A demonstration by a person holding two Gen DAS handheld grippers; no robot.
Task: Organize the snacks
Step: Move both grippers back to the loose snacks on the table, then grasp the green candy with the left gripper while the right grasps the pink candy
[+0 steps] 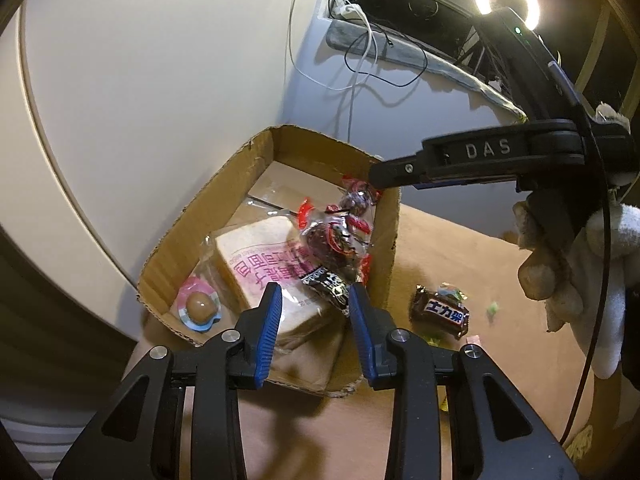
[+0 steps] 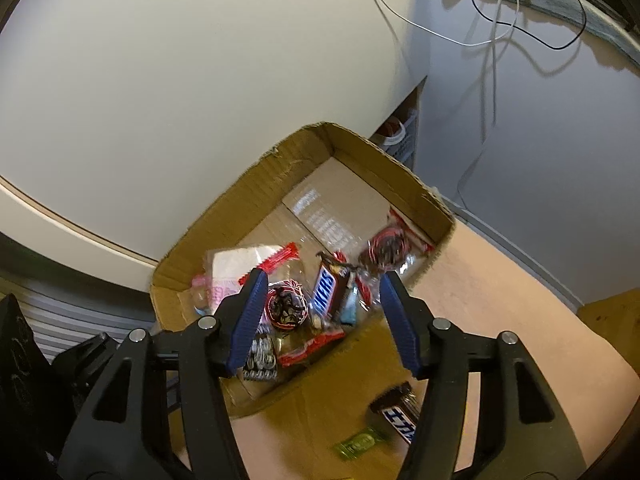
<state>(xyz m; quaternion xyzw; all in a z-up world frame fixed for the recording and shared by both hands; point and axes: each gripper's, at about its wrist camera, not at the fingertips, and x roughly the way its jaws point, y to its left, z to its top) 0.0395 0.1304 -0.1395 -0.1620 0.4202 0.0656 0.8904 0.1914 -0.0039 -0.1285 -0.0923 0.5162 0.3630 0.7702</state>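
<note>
Hovering over the open brown cardboard box [image 2: 280,208], the right gripper [image 2: 322,312] is standing spread, pinching nothing; a brown Snickers bar [image 2: 325,292] is lying between its blue ribbed pads [image 2: 248,320] without touching them, seemingly just dropped onto the pile. Spreading the jaws directly above the box looks deliberate, so whatever falls is landing inside the walls. Around that bar, red-and-clear bags of dark round sweets [image 2: 287,306] are resting at nine o'clock and at two o'clock.

At the left gripper [image 1: 314,312], the jaws are standing partly apart and likewise empty, with a small dark wrapped candy [image 1: 328,286] lying just beyond the tips. Past it, at eleven o'clock, a wrapped slice of white bread with pink lettering [image 1: 256,268] is lying flat, and at nine o'clock a pink-and-blue packet holding a brown egg-shaped sweet [image 1: 199,307] is sitting in the near corner.

Outside the box, at three o'clock, another brown chocolate bar with white lettering [image 1: 444,312] is waiting on the tan tabletop [image 1: 460,248], alongside a small green candy [image 2: 358,442], so the sorting seems unfinished.
</note>
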